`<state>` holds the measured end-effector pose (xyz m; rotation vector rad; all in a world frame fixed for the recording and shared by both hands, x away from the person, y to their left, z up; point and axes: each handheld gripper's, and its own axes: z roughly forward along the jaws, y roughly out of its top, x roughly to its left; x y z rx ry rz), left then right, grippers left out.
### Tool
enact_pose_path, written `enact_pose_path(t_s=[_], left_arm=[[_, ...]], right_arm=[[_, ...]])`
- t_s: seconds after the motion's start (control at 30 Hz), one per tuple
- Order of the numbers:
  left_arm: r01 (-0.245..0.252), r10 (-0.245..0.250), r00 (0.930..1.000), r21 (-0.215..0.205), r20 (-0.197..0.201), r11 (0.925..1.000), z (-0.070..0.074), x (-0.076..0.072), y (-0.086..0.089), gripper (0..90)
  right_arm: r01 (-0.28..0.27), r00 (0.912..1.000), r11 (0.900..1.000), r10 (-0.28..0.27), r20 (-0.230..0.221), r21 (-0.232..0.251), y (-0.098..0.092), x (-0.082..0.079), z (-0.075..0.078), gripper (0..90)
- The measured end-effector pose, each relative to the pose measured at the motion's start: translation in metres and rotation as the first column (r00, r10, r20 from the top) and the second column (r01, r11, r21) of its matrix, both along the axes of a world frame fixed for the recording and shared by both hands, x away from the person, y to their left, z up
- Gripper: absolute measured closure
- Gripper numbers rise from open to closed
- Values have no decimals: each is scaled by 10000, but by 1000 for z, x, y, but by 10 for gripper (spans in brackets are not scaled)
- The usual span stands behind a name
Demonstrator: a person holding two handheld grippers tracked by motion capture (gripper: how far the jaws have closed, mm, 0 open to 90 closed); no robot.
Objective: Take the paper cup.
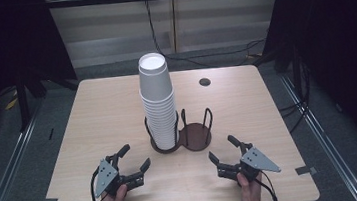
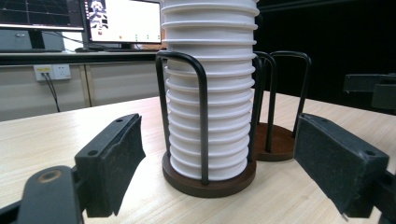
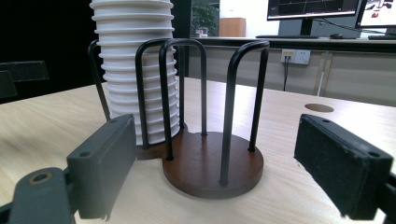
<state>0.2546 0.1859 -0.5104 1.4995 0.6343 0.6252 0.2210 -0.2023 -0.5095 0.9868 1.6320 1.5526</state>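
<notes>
A tall stack of white paper cups (image 1: 157,102) stands in the left bay of a black wire holder with two round brown bases (image 1: 195,136); the right bay is empty. My left gripper (image 1: 136,155) rests low on the table, front left of the holder, its jaws open and empty. My right gripper (image 1: 221,147) mirrors it at the front right, also open and empty. The left gripper view has the cup stack (image 2: 210,93) straight ahead between the jaws of the left gripper (image 2: 219,140). In the right gripper view, the right gripper (image 3: 217,135) faces the empty base (image 3: 210,163), with the cups (image 3: 135,70) to its left.
The light wooden table (image 1: 93,119) has a round cable hole (image 1: 205,82) at the back right. Bare tabletop lies on both sides of the holder. Cables run along the floor behind the table. Monitors sit on a desk (image 2: 70,56) in the background.
</notes>
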Motion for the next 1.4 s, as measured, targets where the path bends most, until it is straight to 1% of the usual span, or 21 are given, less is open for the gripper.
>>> enact_pose_path(t_s=[0.03, 0.13, 0.2, 0.3, 0.33, 0.47, 0.53, 0.57, 0.63, 0.67, 0.73, 0.83, 0.87, 0.9, 0.97, 1.0, 1.07, 1.13, 1.23, 1.33, 1.4], left_arm=[[96, -96, 9999, -42, -56, 9999, 0, 0, 0, 158], [116, -116, 9999, -45, -58, 9999, 0, 0, 0, 158], [107, -107, 9999, -70, -69, 9999, 0, 0, 0, 158], [123, -123, 9999, -63, -57, 9999, 0, 0, 0, 158], [130, -131, 9999, -49, -53, 9999, 0, 0, 0, 158], [179, -180, 9998, -90, -82, 9998, 0, 0, 0, 158], [207, -208, 9997, -94, -86, 9997, 0, 0, 0, 158], [231, -231, 9997, -86, -86, 9997, 0, 0, 0, 158], [233, -234, 9997, -85, -83, 9997, 0, 0, 0, 158], [233, -234, 9997, -86, -84, 9997, 0, 0, 0, 158], [234, -235, 9997, -89, -88, 9997, 0, 0, 0, 158], [258, -259, 9996, -84, -88, 9996, 0, 0, 0, 157], [256, -256, 9996, -85, -86, 9996, 0, 0, 0, 157], [249, -250, 9997, -84, -80, 9997, 0, 0, 0, 157], [266, -266, 9996, 15, -47, 9996, 0, 0, 1, 157], [270, -270, 9996, 13, -47, 9996, 0, 0, 1, 157], [284, -284, 9996, -14, -49, 9996, 0, 0, 0, 157], [290, -290, 9996, -12, -50, 9996, 0, 0, 0, 157], [291, -291, 9996, -17, -52, 9996, 0, 0, 0, 157], [293, -293, 9996, -20, -50, 9996, 0, 0, 0, 157], [293, -293, 9996, -14, -49, 9996, 0, 0, 0, 157]], right_arm=[[51, 10000, 10000, -51, -25, -8, 0, 0, 0, 125], [119, 9999, 9999, -119, -80, -58, 1, 1, 0, 125], [56, 9996, 10000, -55, -287, 31, 0, 0, 1, 125], [175, 9993, 9997, -170, -341, 155, -2, 0, 1, 125], [97, 9995, 9998, -91, -318, 164, -2, 0, 1, 125], [37, 9994, 10000, -37, -331, -26, 0, 0, 1, 130], [15, 9989, 10000, -17, -469, -47, 0, 1, 2, 132], [108, 9981, 9999, -114, -598, -110, 0, 2, 2, 137], [109, 9956, 9999, -111, -935, -32, 1, 5, 3, 141], [65, 9942, 10000, -58, -1070, 69, 1, 6, 4, 148], [-112, 9930, 9999, 121, -1171, 78, 1, 6, 8, 164], [-443, 9926, 9990, 428, -1134, -106, 2, 7, 15, 165], [-425, 9926, 9991, 419, -1142, -23, 2, 7, 17, 165], [-417, 9937, 9990, 431, -1036, 156, 2, 8, 18, 169], [-442, 9953, 9989, 451, -852, 130, 3, 8, 20, 193], [-470, 9952, 9989, 466, -858, -29, 3, 8, 23, 186], [-665, 9926, 9978, 655, -1025, -69, 4, 10, 27, 178], [-725, 9932, 9973, 710, -924, -123, 6, 12, 31, 170], [-814, 9914, 9967, 806, -1033, -35, 7, 14, 35, 160], [-944, 9907, 9955, 937, -990, -17, 7, 16, 41, 157], [-1166, 9867, 9932, 1162, -1133, 34, 8, 17, 45, 185]])
